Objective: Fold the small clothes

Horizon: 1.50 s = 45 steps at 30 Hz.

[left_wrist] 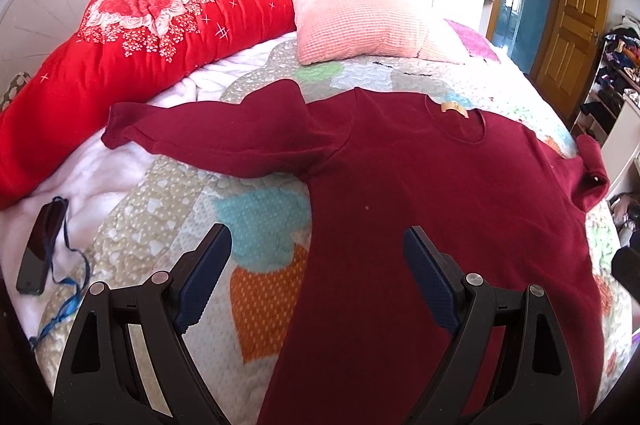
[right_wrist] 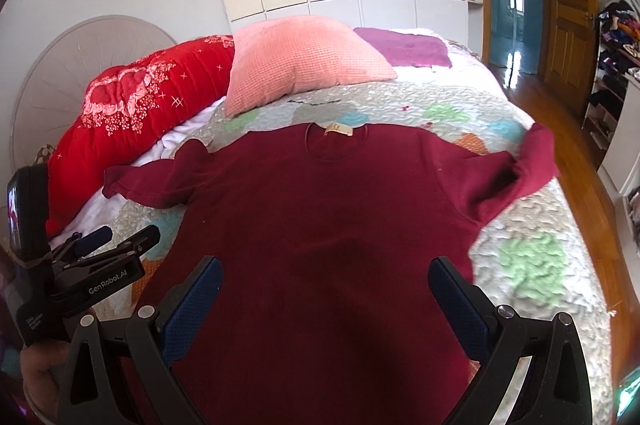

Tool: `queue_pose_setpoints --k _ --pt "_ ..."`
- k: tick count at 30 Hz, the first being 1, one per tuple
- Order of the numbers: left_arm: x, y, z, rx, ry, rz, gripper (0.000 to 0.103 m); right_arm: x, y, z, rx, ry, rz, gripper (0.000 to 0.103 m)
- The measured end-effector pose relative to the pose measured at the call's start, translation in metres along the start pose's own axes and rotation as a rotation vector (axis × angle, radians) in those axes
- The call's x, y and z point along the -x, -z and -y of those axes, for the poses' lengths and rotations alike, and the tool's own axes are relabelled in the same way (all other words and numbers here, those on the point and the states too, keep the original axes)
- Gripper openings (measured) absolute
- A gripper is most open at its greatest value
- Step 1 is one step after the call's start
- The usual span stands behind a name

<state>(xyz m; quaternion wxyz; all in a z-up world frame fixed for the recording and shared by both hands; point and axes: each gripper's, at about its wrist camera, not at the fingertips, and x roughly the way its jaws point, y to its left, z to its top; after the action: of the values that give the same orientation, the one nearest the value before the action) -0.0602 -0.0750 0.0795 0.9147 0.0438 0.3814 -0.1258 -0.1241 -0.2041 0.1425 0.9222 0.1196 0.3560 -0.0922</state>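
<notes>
A dark red long-sleeved top (left_wrist: 440,193) (right_wrist: 328,225) lies flat on the quilt, neck and tan label (right_wrist: 339,129) away from me. Its left sleeve (left_wrist: 208,133) stretches out to the left; the right sleeve (right_wrist: 532,165) is bent near the bed's right edge. My left gripper (left_wrist: 316,245) hovers open over the top's lower left side edge, nothing between its blue pads. My right gripper (right_wrist: 326,275) is open above the lower body of the top. The left gripper (right_wrist: 116,239) also shows at the left of the right wrist view.
A patchwork quilt (right_wrist: 528,265) covers the bed. A red floral bolster (left_wrist: 132,37) and a pink pillow (right_wrist: 304,65) lie at the head, a purple cloth (right_wrist: 404,45) behind. A dark phone with a blue cord (left_wrist: 40,249) lies left. Wooden floor (right_wrist: 560,121) and cluttered shelves (right_wrist: 616,65) are right.
</notes>
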Motion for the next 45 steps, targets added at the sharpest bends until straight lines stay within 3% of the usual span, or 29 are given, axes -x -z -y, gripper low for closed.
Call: queue_pose_setpoints --k 13,17,21,26,45 --pt "-0.048 -0.01 0.009 0.015 0.049 -0.037 0.088 -0.067 0.001 -0.001 -0.004 0.064 -0.025 0.102" --pt "-0.051 -0.011 0.013 -0.021 0.034 -0.027 0.088 -0.079 0.003 0.001 -0.008 0.113 -0.027 0.102" --pt "-0.05 -0.011 0.009 -0.045 0.015 -0.013 0.088 -0.086 0.004 0.005 -0.039 0.117 -0.047 0.102" --pt "-0.052 -0.012 -0.008 0.004 0.025 -0.022 0.088 -0.092 0.004 -0.002 -0.053 0.106 -0.059 0.102" --pt "-0.061 -0.014 -0.047 0.096 0.001 -0.044 0.088 -0.112 0.004 -0.044 0.018 0.063 -0.1 0.102"
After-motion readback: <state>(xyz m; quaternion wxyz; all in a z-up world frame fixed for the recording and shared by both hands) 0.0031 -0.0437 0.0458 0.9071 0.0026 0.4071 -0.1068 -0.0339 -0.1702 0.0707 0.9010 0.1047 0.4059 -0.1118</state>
